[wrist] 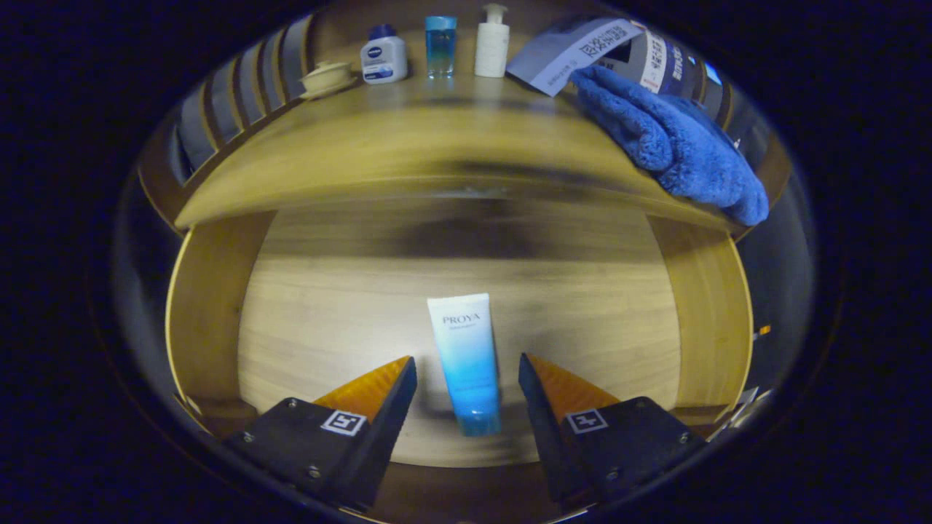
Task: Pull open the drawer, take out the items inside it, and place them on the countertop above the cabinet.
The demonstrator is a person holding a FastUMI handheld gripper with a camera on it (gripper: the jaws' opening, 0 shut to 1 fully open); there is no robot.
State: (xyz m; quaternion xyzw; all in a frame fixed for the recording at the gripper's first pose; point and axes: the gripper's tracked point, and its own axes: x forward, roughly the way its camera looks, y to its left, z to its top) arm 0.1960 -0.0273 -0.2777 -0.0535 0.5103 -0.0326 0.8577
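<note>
Drawer [218, 313] pulled open — tube [466, 360] lies between spread gripper [466, 371] fingers, untouched.

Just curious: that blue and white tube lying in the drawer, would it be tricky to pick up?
Probably not. The tube lies flat between the open gripper's fingers, so it shouldn't roll. It looks like soft plastic and may dent when squeezed. Its smooth surface could slip.

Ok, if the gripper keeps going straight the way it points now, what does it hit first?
Probably the blue-white tube lying in the open drawer, between the open gripper fingers; depth is unclear.
</note>
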